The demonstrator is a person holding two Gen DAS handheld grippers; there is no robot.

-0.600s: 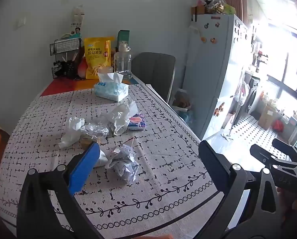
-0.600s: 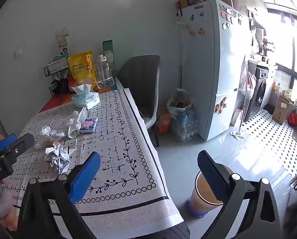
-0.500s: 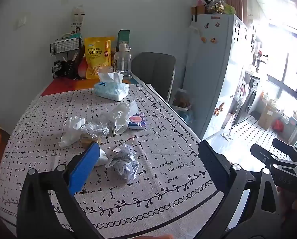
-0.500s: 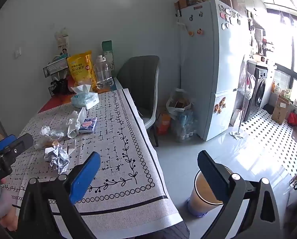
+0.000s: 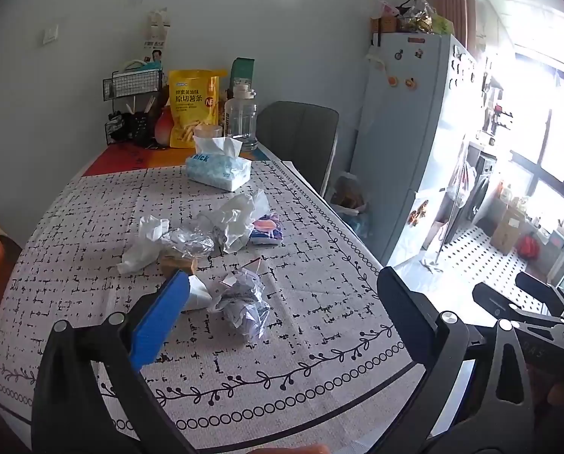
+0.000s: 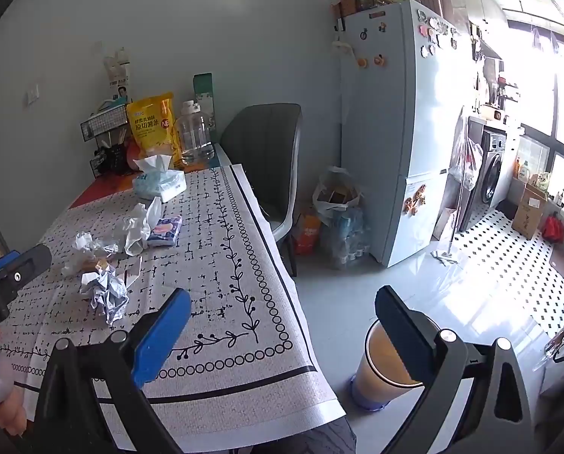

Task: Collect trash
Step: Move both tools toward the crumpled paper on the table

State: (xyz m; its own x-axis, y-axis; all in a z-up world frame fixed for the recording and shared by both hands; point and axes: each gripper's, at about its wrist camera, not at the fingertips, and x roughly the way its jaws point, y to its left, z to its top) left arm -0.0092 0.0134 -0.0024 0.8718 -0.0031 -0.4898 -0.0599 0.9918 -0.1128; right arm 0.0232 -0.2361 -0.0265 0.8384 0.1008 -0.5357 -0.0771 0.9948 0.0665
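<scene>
Trash lies mid-table on a patterned cloth: a crumpled printed paper ball, a white tissue, a foil wrapper, a white plastic bag and a small colourful packet. My left gripper hangs open above the near part of the table, with the paper ball just beyond its blue left finger. My right gripper is open over the table's right edge, nothing between its fingers. A bin with a tan liner stands on the floor behind its right finger.
At the table's far end stand a tissue pack, a yellow snack bag, a clear bottle and a wire rack. A grey chair, floor bags and a fridge line the right side.
</scene>
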